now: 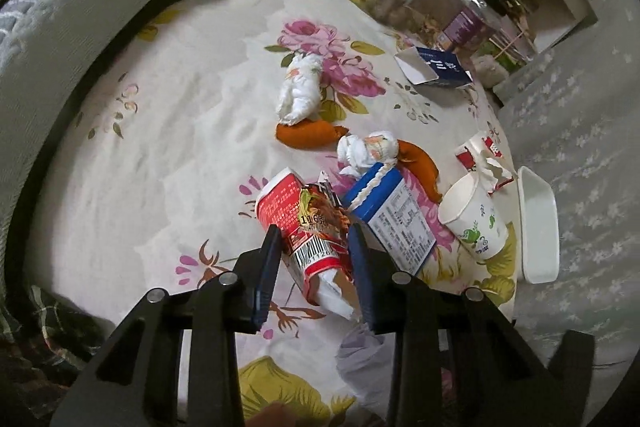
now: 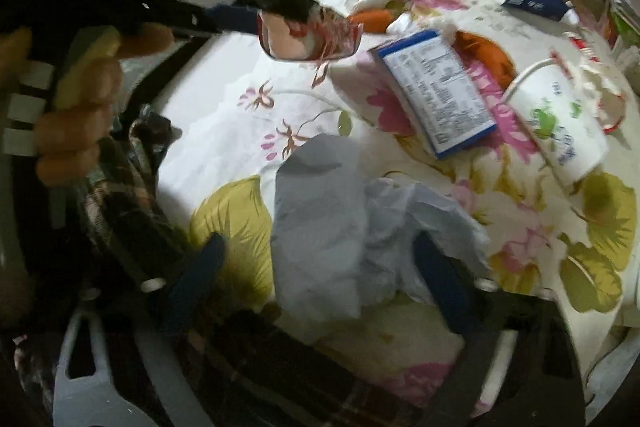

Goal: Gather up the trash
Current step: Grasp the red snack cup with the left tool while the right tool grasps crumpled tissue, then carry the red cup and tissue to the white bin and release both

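In the left wrist view our left gripper (image 1: 316, 259) sits at the lower centre of the frame, its 2 blue pads pinching a crumpled red and white snack wrapper (image 1: 310, 227) printed with a barcode. The wrapper is squeezed between the jaws and its white torn end hangs toward the bottom of the frame. Just right of it lies a blue and white carton (image 1: 394, 215), label side up. Further right a white paper cup (image 1: 474, 223) with a green print lies tipped on its side, with a white tray (image 1: 538, 227) beside it at the right edge of the flowered tablecloth (image 1: 180, 147). Above the centre we see 2 balled white tissues (image 1: 300, 87) and orange peel (image 1: 310, 135).

In the right wrist view our right gripper (image 2: 320, 283) fills the bottom of the frame, blurred. Its jaws are spread, 1 on each side of a pale grey plastic bag (image 2: 320, 227) that lies on the tablecloth; we cannot tell whether the pads touch it. At the upper left of this frame we see the left gripper from the side, with the wrapper (image 2: 312, 37) in its tip, raised clear of the cloth, and a hand (image 2: 80, 107) gripping its handle at the left edge.
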A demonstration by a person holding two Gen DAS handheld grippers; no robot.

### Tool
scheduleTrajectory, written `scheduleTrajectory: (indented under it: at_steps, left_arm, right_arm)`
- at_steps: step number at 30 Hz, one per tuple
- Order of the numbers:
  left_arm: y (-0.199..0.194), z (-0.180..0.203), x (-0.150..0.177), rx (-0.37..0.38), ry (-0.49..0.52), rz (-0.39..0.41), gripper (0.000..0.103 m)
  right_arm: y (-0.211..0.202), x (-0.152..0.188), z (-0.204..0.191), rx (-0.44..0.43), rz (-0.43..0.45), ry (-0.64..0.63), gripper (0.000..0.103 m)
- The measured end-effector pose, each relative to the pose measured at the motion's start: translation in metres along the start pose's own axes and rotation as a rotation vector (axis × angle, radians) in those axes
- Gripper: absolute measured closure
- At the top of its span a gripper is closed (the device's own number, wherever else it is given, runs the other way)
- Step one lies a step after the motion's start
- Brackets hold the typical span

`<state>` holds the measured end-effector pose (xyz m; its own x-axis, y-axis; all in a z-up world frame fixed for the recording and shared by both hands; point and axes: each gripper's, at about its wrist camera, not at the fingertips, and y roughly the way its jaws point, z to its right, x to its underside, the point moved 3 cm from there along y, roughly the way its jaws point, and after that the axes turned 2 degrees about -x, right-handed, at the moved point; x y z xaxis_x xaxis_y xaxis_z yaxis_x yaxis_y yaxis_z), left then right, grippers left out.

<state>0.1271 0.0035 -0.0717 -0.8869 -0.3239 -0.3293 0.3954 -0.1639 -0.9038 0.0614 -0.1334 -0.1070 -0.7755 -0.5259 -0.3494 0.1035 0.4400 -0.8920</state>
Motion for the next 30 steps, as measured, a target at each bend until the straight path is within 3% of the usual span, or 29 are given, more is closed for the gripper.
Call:
scheduleTrajectory:
  at_steps: [1,2,4,9,15,19,30]
  left_arm:
    - [0.001,-0.004,0.0,0.003,-0.01,-0.006,0.068]
    - [0.004,-0.009,0.001,-0.001,-0.022,-0.013,0.068]
    - [0.005,-0.015,0.001,-0.009,-0.041,-0.016,0.069]
    - [0.001,-0.028,-0.005,0.026,-0.09,0.001,0.07]
    - [-0.018,-0.021,-0.013,0.055,-0.079,0.087,0.07]
    - [-0.032,-0.009,-0.016,0.041,-0.047,0.165,0.07]
    - [-0.073,0.027,-0.025,-0.034,0.017,0.383,0.07]
  right_arm:
    - [0.002,-0.002,0.002,0.024,0.006,-0.003,0.043]
    - [0.001,-0.005,0.004,0.021,0.017,0.001,0.056]
    - [-0.003,-0.01,0.008,-0.017,0.04,0.03,0.061]
    - [-0.027,-0.022,0.013,-0.015,0.158,0.051,0.063]
    - [-0.066,-0.039,0.026,0.022,0.33,0.073,0.063]
    - [-0.092,-0.047,0.042,0.085,0.441,0.097,0.063]
    - [-0.136,-0.053,0.08,0.212,0.622,0.172,0.062]
